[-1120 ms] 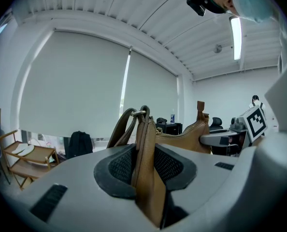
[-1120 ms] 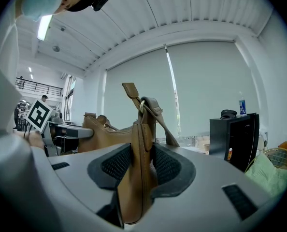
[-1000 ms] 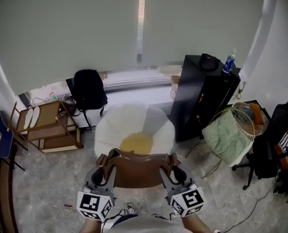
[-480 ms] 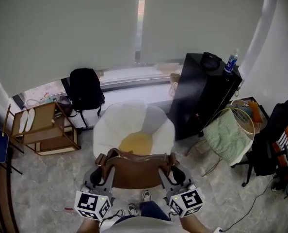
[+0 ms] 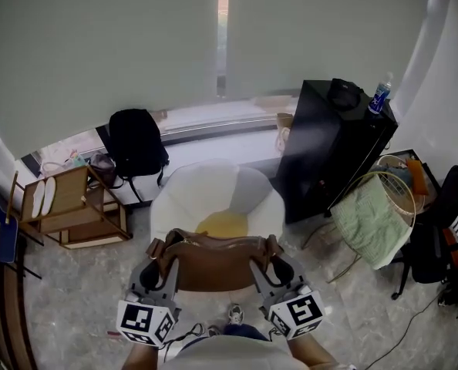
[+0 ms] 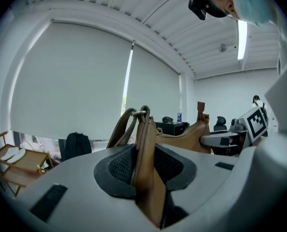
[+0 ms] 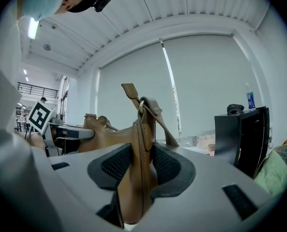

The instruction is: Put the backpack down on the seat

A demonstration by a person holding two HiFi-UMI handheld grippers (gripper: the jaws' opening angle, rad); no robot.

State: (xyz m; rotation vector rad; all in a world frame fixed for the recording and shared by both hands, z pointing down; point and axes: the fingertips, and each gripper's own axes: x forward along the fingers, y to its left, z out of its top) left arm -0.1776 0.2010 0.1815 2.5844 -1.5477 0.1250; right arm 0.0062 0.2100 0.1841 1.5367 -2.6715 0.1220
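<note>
Head view, Q: Where was the brown backpack (image 5: 213, 262)?
A: It hung in the air between the two tools, stretched level from side to side. The left hand-held gripper (image 5: 161, 256) took its left end and the right hand-held gripper (image 5: 266, 256) its right end. In the picture its far edge overlapped the near rim of the white seat (image 5: 206, 187), whose yellow cushion (image 5: 225, 223) lay bare; whether the backpack touched the rim could not be told.

Left gripper view, Q: How did the jaws stand?
A: They were clamped on the backpack's leather end, both black pads (image 6: 120, 166) pressed against it, with the strap ring standing above them.

Right gripper view, Q: And on the other side?
A: The same: the pads (image 7: 168, 164) squeezed the leather end piece between them, strap and ring rising above.

Head view, Q: What surrounded the seat?
A: A black bag (image 5: 136, 141) leaned below the window, a wooden rack (image 5: 75, 206) stood to the left, and a black cabinet (image 5: 329, 149) bearing a bottle (image 5: 380, 97) stood to the right.
</note>
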